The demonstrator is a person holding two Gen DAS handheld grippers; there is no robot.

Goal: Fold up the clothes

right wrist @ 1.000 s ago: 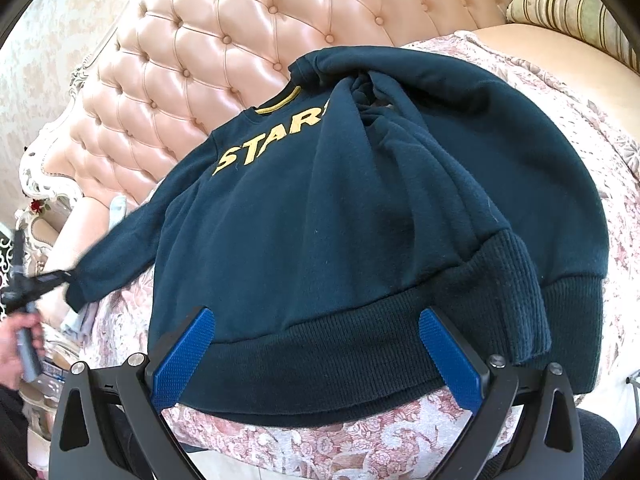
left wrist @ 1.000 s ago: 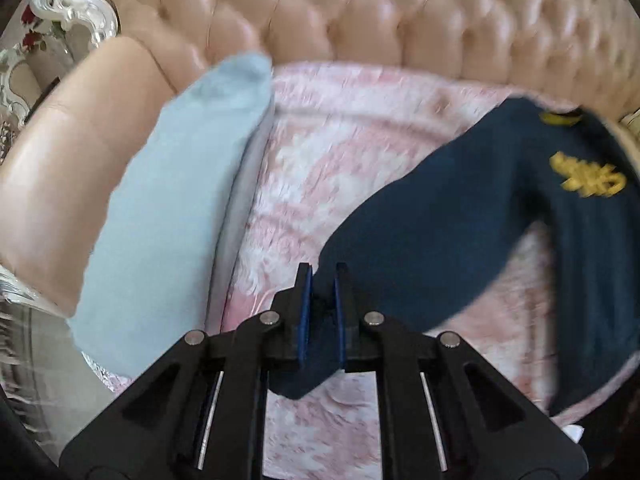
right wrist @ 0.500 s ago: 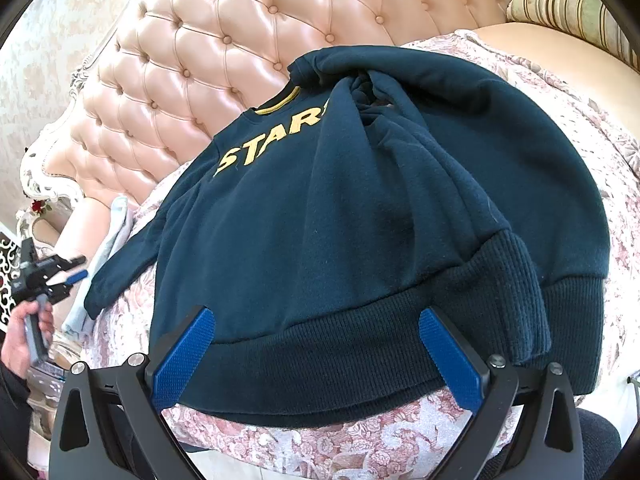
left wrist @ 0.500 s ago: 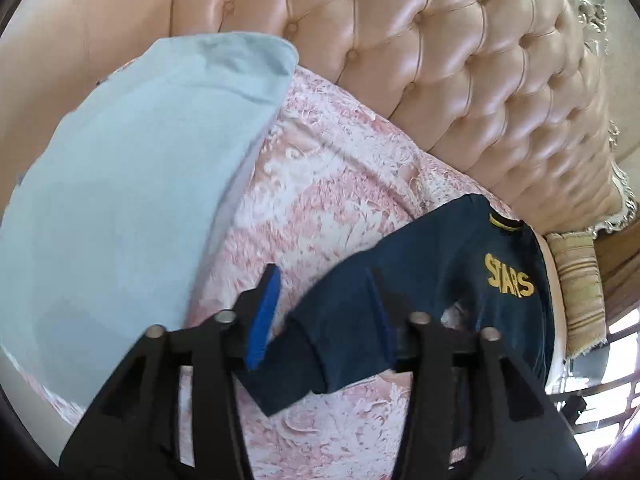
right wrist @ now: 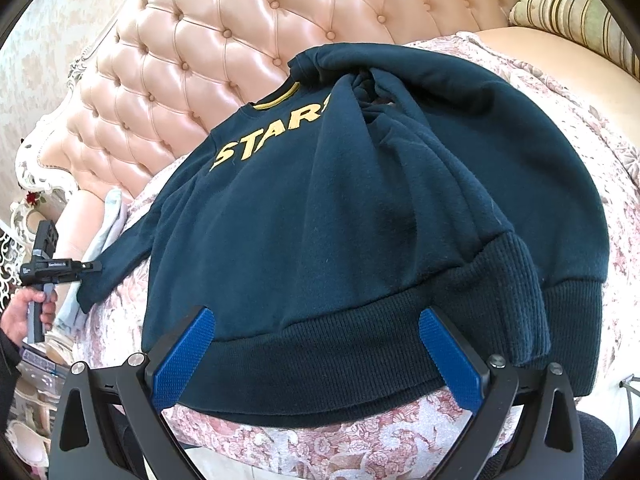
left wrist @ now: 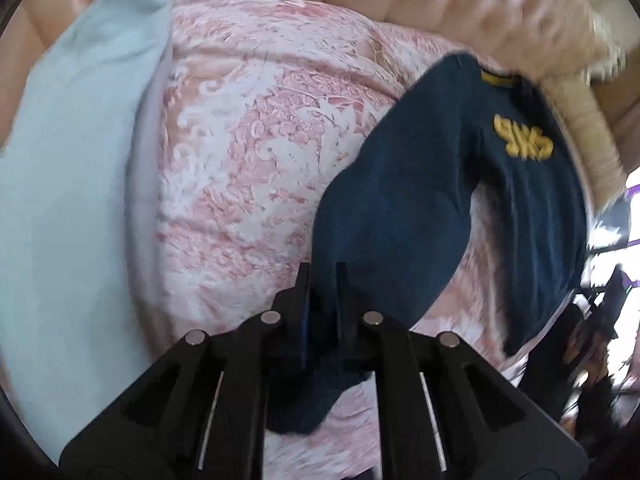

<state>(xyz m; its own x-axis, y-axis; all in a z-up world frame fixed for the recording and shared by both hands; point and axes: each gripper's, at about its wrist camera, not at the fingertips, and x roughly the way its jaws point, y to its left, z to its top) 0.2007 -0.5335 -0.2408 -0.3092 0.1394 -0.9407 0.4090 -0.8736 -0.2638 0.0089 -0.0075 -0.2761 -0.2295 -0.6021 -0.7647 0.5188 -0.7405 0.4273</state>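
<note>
Dark navy fleece sweatshirt with yellow lettering [right wrist: 360, 216] spread on pink-and-white patterned sofa cover [left wrist: 248, 152]. Left hand-held gripper [left wrist: 322, 280] closing, cuff of sweatshirt sleeve [left wrist: 384, 224] pinched between fingers. Right hand-held gripper [right wrist: 316, 344] spread wide above ribbed hem, gripping nothing.

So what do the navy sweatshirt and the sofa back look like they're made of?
Sweatshirt: likely a soft matte cotton-type fleece knit, with a ribbed hem and raised yellow lettering. Sofa back: probably glossy pink leather or faux leather, given its bright sheen and buttoned tufting.
</note>
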